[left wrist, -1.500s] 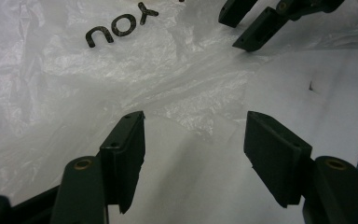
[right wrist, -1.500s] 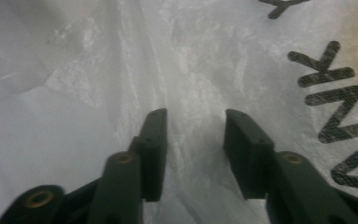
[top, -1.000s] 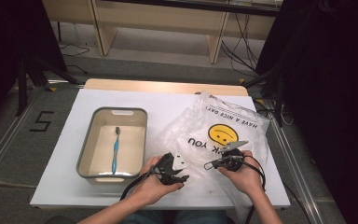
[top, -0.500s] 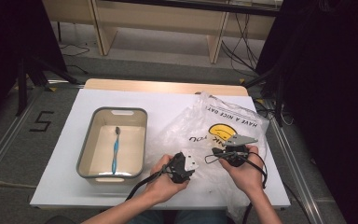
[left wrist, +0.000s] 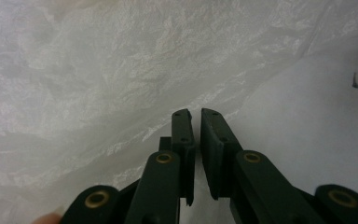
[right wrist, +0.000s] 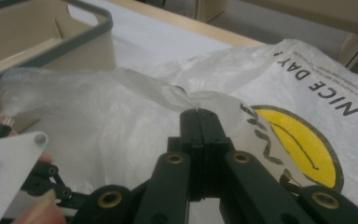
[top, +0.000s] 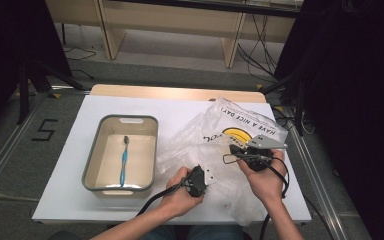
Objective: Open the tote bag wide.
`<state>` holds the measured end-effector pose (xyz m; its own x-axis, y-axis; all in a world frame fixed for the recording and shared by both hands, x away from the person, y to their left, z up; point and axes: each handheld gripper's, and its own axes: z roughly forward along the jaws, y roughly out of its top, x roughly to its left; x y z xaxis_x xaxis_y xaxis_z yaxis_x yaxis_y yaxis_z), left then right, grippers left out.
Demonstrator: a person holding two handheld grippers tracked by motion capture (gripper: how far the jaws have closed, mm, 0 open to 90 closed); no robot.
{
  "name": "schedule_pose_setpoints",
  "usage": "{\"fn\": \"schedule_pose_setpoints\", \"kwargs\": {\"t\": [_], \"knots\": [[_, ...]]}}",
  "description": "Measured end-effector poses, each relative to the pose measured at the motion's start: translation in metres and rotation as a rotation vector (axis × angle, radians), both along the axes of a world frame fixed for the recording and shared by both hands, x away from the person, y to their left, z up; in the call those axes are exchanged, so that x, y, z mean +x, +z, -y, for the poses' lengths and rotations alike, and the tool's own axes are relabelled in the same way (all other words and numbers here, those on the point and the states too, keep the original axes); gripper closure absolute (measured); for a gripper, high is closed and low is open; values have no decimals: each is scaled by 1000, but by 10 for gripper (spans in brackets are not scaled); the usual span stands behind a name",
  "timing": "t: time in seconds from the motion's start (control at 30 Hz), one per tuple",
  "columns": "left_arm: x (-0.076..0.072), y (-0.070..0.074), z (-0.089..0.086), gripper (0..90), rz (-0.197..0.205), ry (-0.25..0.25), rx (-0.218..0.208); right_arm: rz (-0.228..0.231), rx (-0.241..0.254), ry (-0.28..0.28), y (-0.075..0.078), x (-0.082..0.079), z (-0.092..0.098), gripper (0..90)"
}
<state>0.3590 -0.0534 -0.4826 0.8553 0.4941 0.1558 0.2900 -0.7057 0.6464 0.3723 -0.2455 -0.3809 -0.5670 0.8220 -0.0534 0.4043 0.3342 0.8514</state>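
Crinkled clear plastic is spreading over the right half of the white table [top: 70,200]: a thin plastic bag [top: 215,130] printed with a yellow smiley and black lettering, lying just right of the grey-rimmed tub [top: 92,165].

From the high view, both hands are working at the bag's near edge. The left gripper [top: 198,181] is sitting low on the plastic, and the right gripper [top: 236,150] is being held above it with a grey three-cornered plate on top. That same view is showing a blue toothbrush [top: 123,162] lying lengthwise in the tub.

The right gripper view is giving what the high view cannot: its jaws are pressed tight together on a fold of the bag [right wrist: 121,93], and the film is rising to a peak at the tips. The yellow face and part of the lettering are lying off to one side, and the tub's corner [right wrist: 93,28] is standing behind.

The left gripper view is looking straight down at wrinkled film [left wrist: 121,70] and bare table [left wrist: 317,121]. Its jaws have just been closing and are standing nearly together with a narrow slit between them. The bag's edge is running right at the tips [left wrist: 193,114], but I cannot tell whether any plastic is caught in that gap.
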Motion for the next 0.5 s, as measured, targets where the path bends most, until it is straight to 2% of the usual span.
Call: {"fn": "schedule_pose_setpoints", "kwargs": {"t": [0.13, 0.5], "knots": [[0, 0, -1, 834, -6, 3, 3, 43, 20, -15, 8, 1, 0, 900], [1, 0, -4, 843, -21, 21, -6, 95, 69, -45, 22, 7, 1, 900]]}}
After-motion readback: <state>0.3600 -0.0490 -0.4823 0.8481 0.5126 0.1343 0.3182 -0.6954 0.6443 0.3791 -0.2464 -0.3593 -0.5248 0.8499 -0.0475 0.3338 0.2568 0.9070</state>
